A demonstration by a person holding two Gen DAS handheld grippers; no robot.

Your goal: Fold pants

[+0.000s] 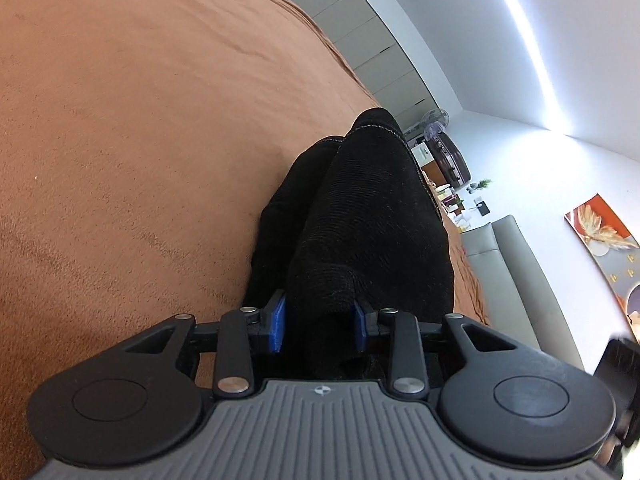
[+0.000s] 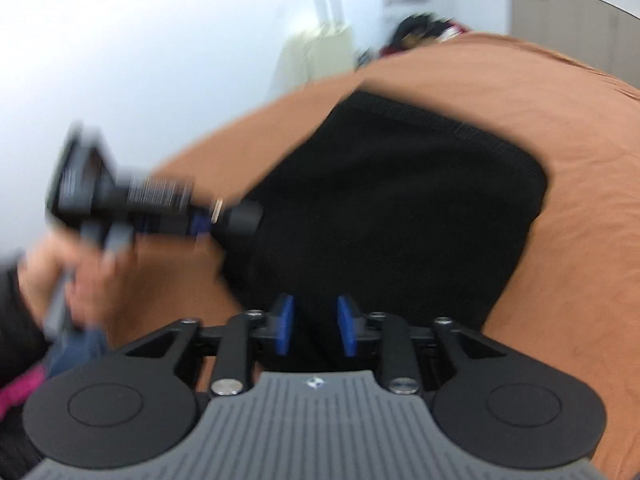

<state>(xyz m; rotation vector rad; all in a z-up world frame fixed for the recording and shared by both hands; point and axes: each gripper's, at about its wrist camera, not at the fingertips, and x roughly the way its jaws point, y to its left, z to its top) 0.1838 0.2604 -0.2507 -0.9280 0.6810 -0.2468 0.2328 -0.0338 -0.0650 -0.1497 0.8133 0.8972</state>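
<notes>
both grippers clamping black pants, orange bedspread, white walls

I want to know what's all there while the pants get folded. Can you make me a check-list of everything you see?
Surface: wide orange-brown fuzzy bed cover, lightly creased.
Job's things: black ribbed corduroy pants, lying bunched on the cover.
Clutter: pile of dark and red clothes at the far edge, blurred.
Grippers: left gripper shut on a pinch of the pants; right gripper has black cloth between its blue pads, but blur hides whether it clamps.
Cables: nothing seen.
Surroundings: beige wardrobe doors, grey sofa, standing fan, orange wall picture, ceiling light strip.
</notes>
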